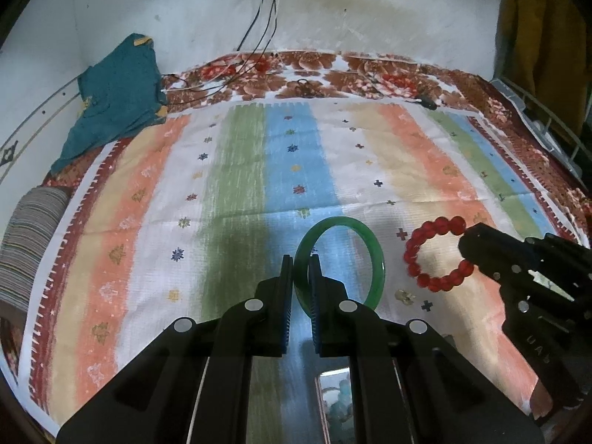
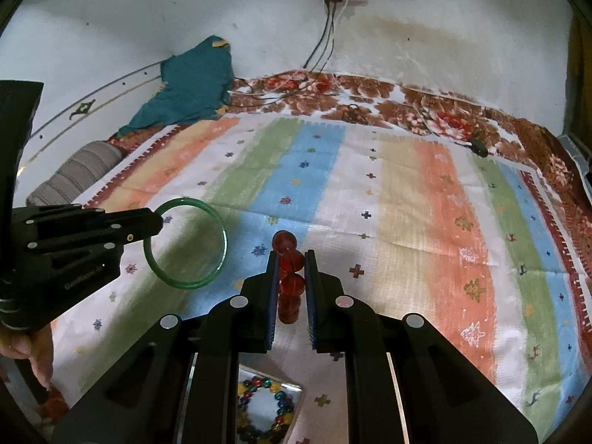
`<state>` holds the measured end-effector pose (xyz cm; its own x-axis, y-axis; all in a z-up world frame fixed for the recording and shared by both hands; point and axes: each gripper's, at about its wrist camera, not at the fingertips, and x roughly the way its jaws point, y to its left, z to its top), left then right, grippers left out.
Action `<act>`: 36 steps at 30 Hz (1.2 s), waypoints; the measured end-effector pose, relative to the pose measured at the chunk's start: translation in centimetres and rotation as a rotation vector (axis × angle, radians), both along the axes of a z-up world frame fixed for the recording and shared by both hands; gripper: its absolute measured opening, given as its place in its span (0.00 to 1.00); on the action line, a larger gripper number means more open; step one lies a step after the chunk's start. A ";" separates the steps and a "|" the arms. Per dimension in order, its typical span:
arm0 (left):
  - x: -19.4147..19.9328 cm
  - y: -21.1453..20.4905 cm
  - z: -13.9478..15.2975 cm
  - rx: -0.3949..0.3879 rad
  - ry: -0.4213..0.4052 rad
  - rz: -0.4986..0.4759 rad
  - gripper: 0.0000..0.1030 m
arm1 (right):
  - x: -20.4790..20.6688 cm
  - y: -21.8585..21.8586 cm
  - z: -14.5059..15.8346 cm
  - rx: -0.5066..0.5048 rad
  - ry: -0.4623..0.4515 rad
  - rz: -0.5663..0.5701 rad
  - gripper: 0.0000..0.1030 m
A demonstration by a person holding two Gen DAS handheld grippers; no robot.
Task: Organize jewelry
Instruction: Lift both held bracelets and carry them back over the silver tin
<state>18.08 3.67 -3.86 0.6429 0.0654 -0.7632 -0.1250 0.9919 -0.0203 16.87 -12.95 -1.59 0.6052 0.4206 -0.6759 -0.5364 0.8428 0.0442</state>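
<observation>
My left gripper (image 1: 300, 264) is shut on the rim of a green bangle (image 1: 364, 236) and holds it above the striped cloth (image 1: 240, 170). It shows from the side in the right wrist view (image 2: 157, 222), with the bangle (image 2: 222, 236) standing out from its tips. My right gripper (image 2: 291, 259) is shut on a red bead bracelet (image 2: 290, 262), seen edge-on between the pads. In the left wrist view the bracelet (image 1: 418, 244) hangs from the right gripper (image 1: 467, 238) at the right.
A clear tray with a multicoloured bead bracelet (image 2: 266, 407) lies under my right gripper. A teal cloth (image 1: 114, 92) and a striped roll (image 1: 29, 244) lie at the left. Cables (image 1: 259, 44) hang from a wall socket onto the floral bedsheet (image 1: 333, 70).
</observation>
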 end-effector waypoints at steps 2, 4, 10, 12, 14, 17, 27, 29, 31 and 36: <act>-0.4 -0.2 0.3 -0.002 -0.008 -0.003 0.08 | -0.5 0.0 0.2 0.002 -0.006 0.003 0.14; -0.8 -0.4 0.4 -0.002 -0.013 -0.007 0.08 | -1.0 -0.2 0.4 0.007 -0.011 0.005 0.14; -1.8 -0.9 0.9 0.001 -0.030 -0.016 0.08 | -2.4 -0.6 0.9 0.010 -0.024 -0.004 0.14; -2.2 -1.1 1.1 0.000 -0.035 -0.020 0.08 | -2.7 -0.8 1.0 0.019 -0.025 -0.008 0.14; -2.7 -1.2 1.3 0.000 -0.042 -0.023 0.08 | -3.1 -1.0 1.2 0.021 -0.028 -0.012 0.14; -3.2 -1.4 1.6 0.004 -0.054 -0.024 0.08 | -3.6 -1.3 1.2 0.024 -0.027 -0.011 0.14; -4.6 -1.8 2.1 0.002 -0.068 -0.033 0.08 | -4.6 -1.7 1.3 0.030 -0.023 0.001 0.14; -4.9 -1.9 2.3 0.001 -0.072 -0.036 0.08 | -4.7 -1.7 1.4 0.029 -0.022 0.003 0.14; -5.3 -2.1 2.3 0.001 -0.073 -0.038 0.08 | -5.2 -1.8 1.4 0.029 -0.021 0.005 0.14; -5.9 -2.4 2.3 0.004 -0.067 -0.041 0.08 | -6.0 -2.2 1.4 0.034 -0.012 0.004 0.14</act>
<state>12.18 1.27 -1.57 0.6950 0.0405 -0.7178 -0.0823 0.9963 -0.0235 10.86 -15.10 -0.19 0.6116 0.4455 -0.6538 -0.5403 0.8389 0.0662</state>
